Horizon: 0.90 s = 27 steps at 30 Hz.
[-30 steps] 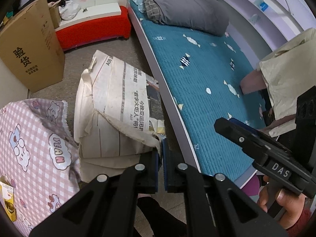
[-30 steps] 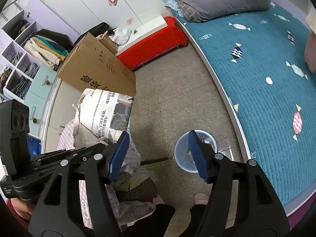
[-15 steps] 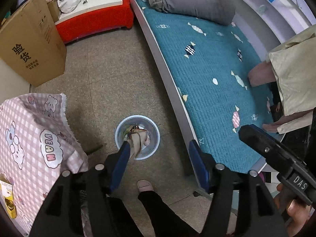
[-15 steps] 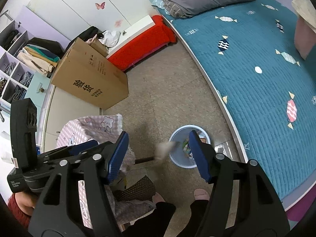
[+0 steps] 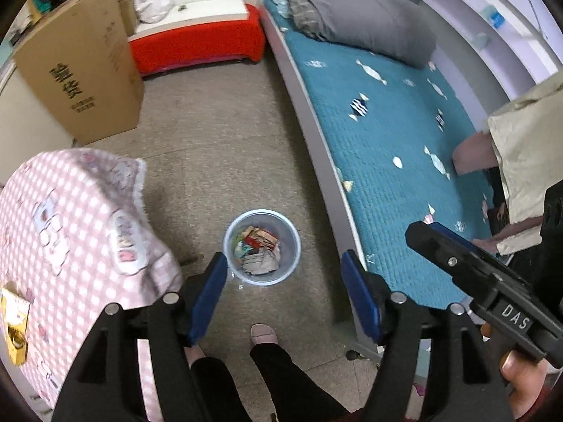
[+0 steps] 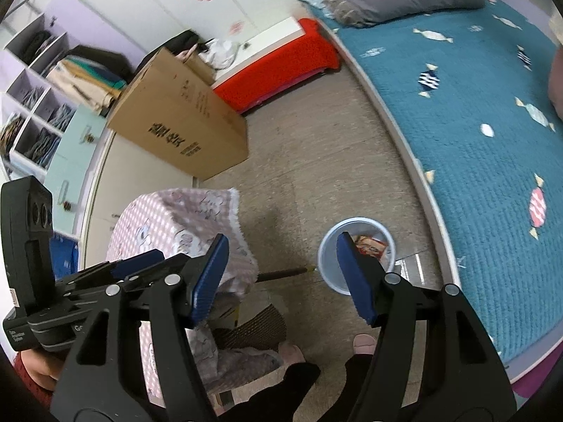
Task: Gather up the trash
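Both grippers, left point(image 5: 283, 286) and right point(image 6: 279, 276), are hanging spread apart and empty above the bin point(image 5: 262, 248), which is sitting beside the bed point(image 5: 387, 147) holding crumpled trash point(image 5: 258, 249); knocking it risks spilling.

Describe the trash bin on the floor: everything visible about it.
The trash bin is a small round pail, pale translucent bluish plastic by the look, standing upright and lidless on the speckled floor between the bed and the pink checked cloth. Crumpled paper and colourful wrappers fill its bottom. Neither open gripper touches it.
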Available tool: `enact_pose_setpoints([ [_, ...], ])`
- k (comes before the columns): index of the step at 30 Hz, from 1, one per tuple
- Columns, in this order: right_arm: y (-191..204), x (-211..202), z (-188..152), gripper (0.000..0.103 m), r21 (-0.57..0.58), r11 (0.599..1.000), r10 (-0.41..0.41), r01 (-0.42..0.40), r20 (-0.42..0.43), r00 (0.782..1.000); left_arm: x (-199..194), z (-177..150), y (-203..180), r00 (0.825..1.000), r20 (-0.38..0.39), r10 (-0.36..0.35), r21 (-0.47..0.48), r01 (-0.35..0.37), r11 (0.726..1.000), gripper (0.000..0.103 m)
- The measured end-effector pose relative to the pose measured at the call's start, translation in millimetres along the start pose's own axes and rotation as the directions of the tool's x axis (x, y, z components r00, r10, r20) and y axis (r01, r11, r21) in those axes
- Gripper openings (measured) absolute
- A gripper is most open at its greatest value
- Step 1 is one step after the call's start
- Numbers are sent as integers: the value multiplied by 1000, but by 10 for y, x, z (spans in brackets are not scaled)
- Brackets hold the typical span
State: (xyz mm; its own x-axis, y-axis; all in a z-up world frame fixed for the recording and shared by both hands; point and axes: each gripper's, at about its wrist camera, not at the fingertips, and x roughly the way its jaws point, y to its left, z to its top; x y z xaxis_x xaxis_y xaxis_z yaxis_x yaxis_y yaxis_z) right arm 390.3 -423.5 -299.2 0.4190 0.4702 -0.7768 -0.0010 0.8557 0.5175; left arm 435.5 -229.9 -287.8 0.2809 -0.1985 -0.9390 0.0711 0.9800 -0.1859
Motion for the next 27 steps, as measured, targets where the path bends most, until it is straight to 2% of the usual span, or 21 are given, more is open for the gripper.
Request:
enact_pose_setpoints([
  [5, 581, 227, -118, 63, -93, 995, 32, -36, -47, 998, -241, -200, 555, 999, 34, 22, -96, -18, 995, 66],
  [14, 1841, 768, -600, 65, -233, 968, 64, -95, -136, 989, -709, -854, 2002, 994, 78, 81, -283, -56, 958, 70],
  [16, 2158, 910, -769, 66, -243, 964, 67, -105, -159, 985, -813, -1080, 2411, 993, 76, 94, -319, -65, 946, 70],
  [21, 2921, 1250, -1186, 69, -294, 948, 60, -121, -206, 977, -1071, -1724, 3414, 989, 128, 74, -417, -14, 909, 70],
  [27, 3638, 1630, -1700, 69, -343, 931, 34, -126, -262, 964, -1281, -2409, 4407, 983, 153, 99, -542, 0, 840, 70],
])
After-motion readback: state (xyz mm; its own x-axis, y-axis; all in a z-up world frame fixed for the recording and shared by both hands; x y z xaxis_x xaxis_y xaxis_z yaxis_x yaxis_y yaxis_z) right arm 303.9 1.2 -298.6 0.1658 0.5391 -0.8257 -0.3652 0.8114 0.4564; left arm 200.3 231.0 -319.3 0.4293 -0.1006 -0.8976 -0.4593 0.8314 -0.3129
